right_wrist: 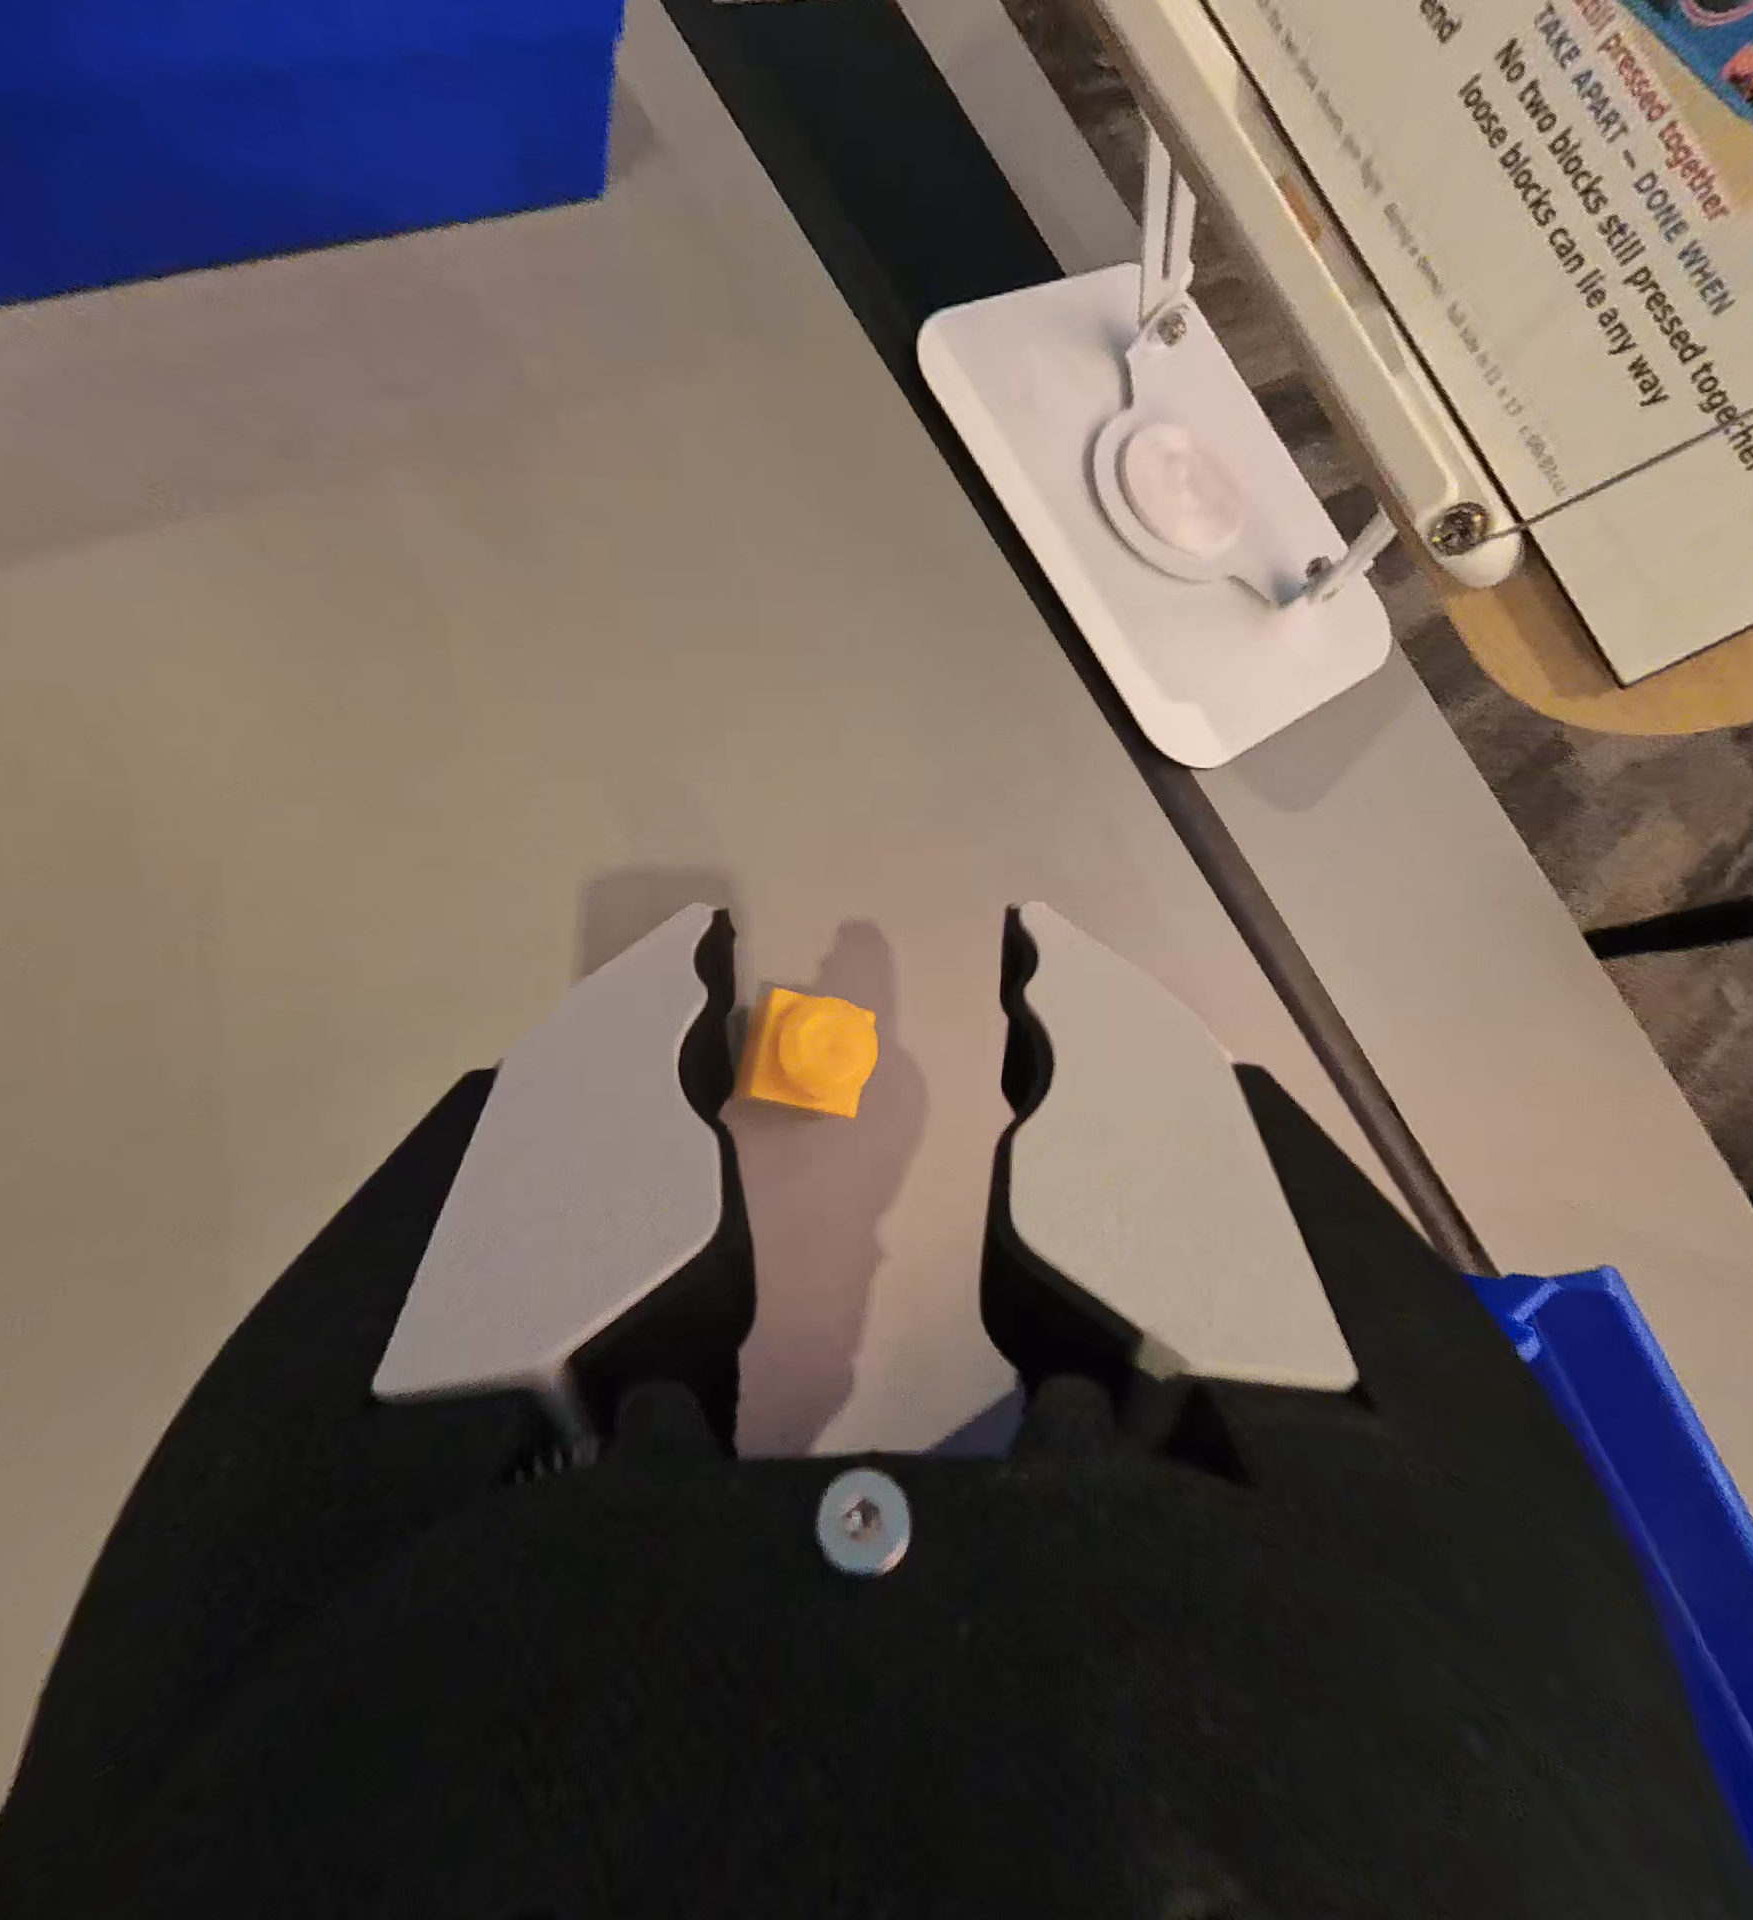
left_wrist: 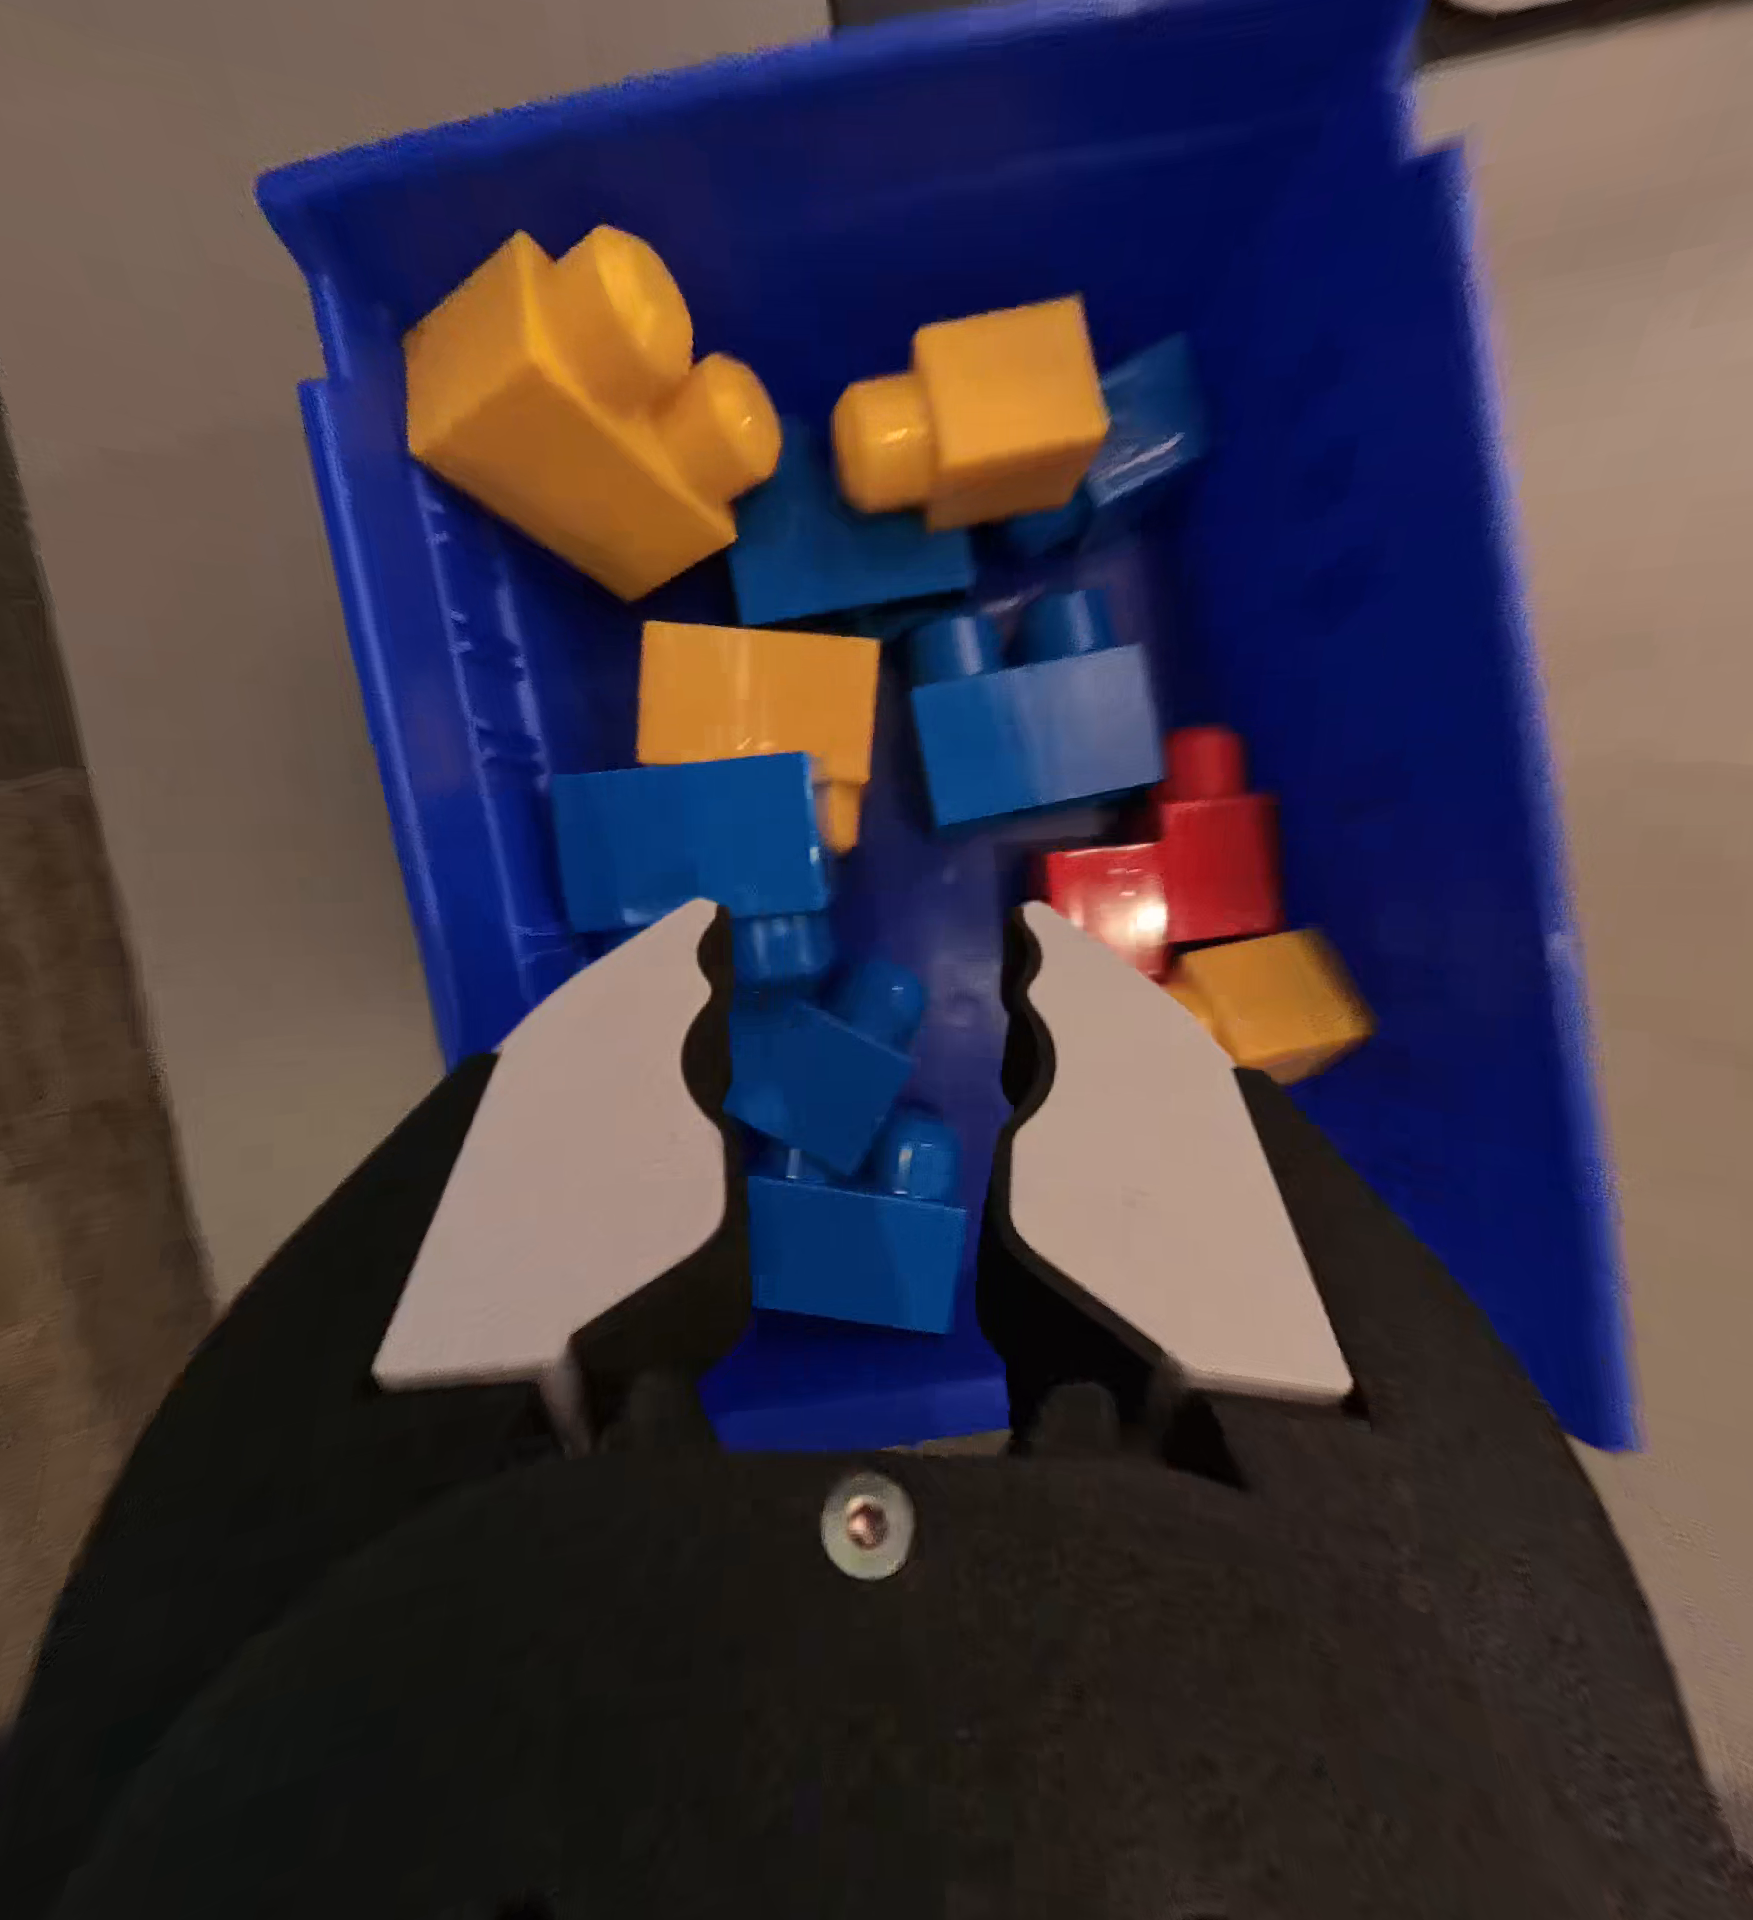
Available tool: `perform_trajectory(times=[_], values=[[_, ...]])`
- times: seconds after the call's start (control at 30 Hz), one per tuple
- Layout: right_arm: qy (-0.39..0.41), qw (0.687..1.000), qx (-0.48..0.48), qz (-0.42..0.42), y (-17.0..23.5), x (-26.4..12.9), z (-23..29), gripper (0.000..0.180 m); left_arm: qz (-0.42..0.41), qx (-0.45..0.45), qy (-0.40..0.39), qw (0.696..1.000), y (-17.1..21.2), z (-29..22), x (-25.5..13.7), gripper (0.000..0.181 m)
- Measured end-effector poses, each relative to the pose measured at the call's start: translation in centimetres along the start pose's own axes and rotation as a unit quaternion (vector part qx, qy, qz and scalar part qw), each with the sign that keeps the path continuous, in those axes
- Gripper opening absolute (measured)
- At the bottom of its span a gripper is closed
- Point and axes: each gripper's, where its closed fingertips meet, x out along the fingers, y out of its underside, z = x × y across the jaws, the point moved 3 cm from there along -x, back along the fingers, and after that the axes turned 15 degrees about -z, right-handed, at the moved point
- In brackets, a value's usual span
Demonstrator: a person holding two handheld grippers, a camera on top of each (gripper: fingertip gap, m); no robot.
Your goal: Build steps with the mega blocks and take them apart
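Left gripper [left_wrist: 861, 920]: jaws apart, empty, above a blue bin [left_wrist: 1371, 623] holding loose yellow, blue and red mega blocks [left_wrist: 1033, 717]. Right gripper [right_wrist: 867, 925]: jaws apart, empty; single-stud yellow block [right_wrist: 807, 1055] on desk [right_wrist: 332, 675] between them, nearer the left jaw.

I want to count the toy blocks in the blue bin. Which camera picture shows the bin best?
The left wrist view: it looks down into the blue bin, showing yellow, blue and red blocks loose inside, below the open left gripper. The right wrist view shows only blurred outer parts of blue bins at its edges, none of the contents.
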Motion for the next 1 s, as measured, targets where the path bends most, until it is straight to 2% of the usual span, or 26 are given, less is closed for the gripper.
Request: perform_trajectory(times=[0.1,0.17,0.2,0.4,0.7,0.77,1.0], values=[[-0.006,1.000,0.004,0.006,0.5,0.1,-0.1,0.051,0.030,0.063,-0.050,0.996,0.6,0.8,1.7,0.064],[-0.003,1.000,-0.002,0.016,1.1,0.3,-0.3,0.051,0.042,0.071,-0.101,0.991,0.6,1.7,2.6,0.090],[-0.004,1.000,-0.002,0.021,1.4,0.4,-0.3,0.051,0.049,0.077,-0.112,0.990,0.7,1.9,3.1,0.091],[-0.019,0.999,-0.004,0.036,2.0,0.8,0.1,0.051,0.089,0.098,-0.157,0.979,1.7,2.7,5.2,0.091],[-0.034,0.998,-0.021,0.056,2.6,1.1,0.8,0.051,0.118,0.047,-0.142,0.982,3.4,2.9,6.6,0.082],[-0.040,0.997,-0.028,0.058,2.7,1.2,1.0,0.051,0.126,0.065,-0.157,0.977,3.6,3.2,6.7,0.073],[-0.044,0.996,-0.032,0.065,2.9,1.3,1.3,0.051,0.142,0.070,-0.147,0.976,3.8,3.0,6.3,0.067]])
